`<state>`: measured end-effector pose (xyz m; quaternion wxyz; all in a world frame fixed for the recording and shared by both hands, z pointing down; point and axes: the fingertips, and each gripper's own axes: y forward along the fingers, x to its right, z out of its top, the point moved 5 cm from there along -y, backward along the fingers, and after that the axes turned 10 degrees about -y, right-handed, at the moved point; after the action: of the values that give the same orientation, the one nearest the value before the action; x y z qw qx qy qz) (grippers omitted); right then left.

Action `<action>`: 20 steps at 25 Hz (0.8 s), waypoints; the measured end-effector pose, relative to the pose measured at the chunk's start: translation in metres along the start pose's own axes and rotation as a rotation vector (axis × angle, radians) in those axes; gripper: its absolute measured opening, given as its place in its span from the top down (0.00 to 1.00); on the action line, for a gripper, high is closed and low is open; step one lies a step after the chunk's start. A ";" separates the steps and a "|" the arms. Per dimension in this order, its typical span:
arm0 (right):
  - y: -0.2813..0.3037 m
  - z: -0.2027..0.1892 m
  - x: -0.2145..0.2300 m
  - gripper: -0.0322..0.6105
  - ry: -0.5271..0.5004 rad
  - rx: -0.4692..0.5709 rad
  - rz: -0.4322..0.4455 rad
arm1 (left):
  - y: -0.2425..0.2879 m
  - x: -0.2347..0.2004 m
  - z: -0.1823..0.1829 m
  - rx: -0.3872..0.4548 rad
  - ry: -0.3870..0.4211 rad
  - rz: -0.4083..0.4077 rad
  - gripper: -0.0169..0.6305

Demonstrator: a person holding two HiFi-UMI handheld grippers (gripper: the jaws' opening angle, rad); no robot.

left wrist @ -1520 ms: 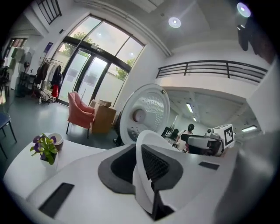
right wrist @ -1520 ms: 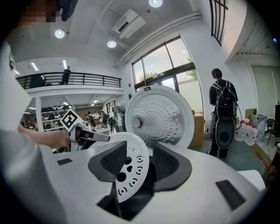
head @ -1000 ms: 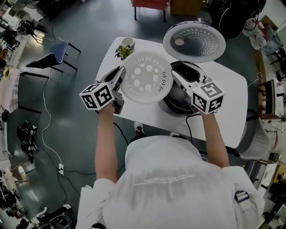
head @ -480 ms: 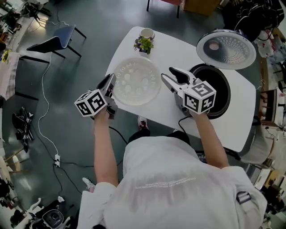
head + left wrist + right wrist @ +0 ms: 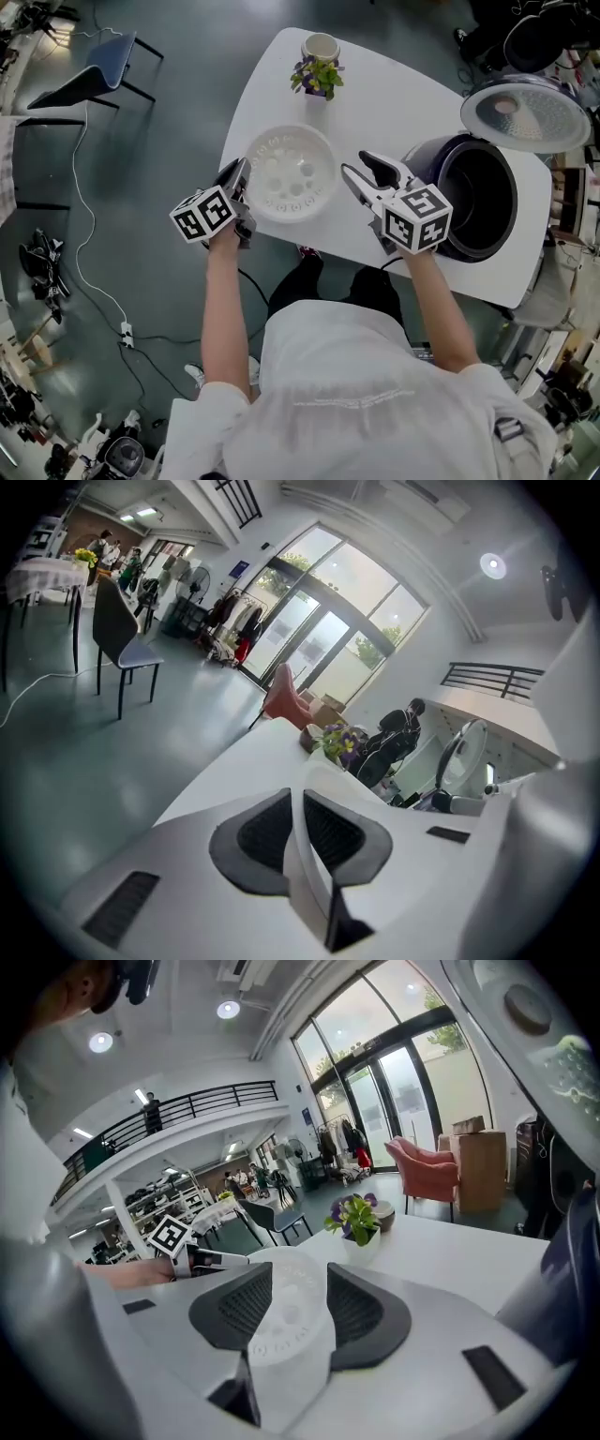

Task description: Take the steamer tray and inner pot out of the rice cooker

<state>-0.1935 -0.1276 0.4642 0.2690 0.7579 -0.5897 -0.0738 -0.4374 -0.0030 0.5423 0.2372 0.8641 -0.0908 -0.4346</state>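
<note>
The round white steamer tray (image 5: 289, 173), pierced with holes, sits low over the front left part of the white table (image 5: 403, 103); I cannot tell if it rests on it. My left gripper (image 5: 240, 180) is shut on its left rim, a thin white edge (image 5: 302, 864) between the pads. On the tray's right edge my right gripper (image 5: 361, 169) holds wider, its gap filled by the tray wall (image 5: 281, 1283). The rice cooker (image 5: 427, 164) stands at the right with its lid (image 5: 525, 112) up. Its dark inner pot (image 5: 483, 197) is inside.
A small potted plant (image 5: 319, 77) and a cup (image 5: 321, 44) stand at the table's far end. A blue chair (image 5: 89, 84) and a white cable lie on the floor to the left. The table's front edge runs just under both grippers.
Both grippers have carried the steamer tray from above the cooker leftward and down to the table's front left part. The cooker's open pot is now uncovered.
</note>
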 end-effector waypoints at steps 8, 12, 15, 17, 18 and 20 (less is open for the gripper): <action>0.015 -0.014 0.008 0.64 0.072 -0.047 -0.049 | 0.034 -0.015 0.004 -0.049 -0.026 0.003 0.89; 0.032 -0.018 0.006 0.64 0.084 -0.062 -0.035 | 0.050 -0.021 0.010 -0.059 -0.034 0.004 0.89; 0.038 -0.020 0.009 0.64 0.101 -0.066 -0.031 | 0.062 -0.023 0.012 -0.049 -0.052 0.007 0.89; 0.038 -0.020 0.013 0.64 0.116 -0.064 -0.038 | 0.068 -0.021 0.012 -0.041 -0.071 -0.001 0.89; 0.039 -0.019 0.014 0.64 0.120 -0.060 -0.040 | 0.070 -0.021 0.014 -0.034 -0.078 -0.002 0.89; 0.042 -0.016 0.013 0.64 0.129 -0.047 -0.041 | 0.072 -0.022 0.017 -0.019 -0.081 0.006 0.89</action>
<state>-0.2189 -0.1414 0.5016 0.3227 0.7665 -0.5535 -0.0443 -0.4610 -0.0638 0.5843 0.2428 0.8431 -0.0987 -0.4695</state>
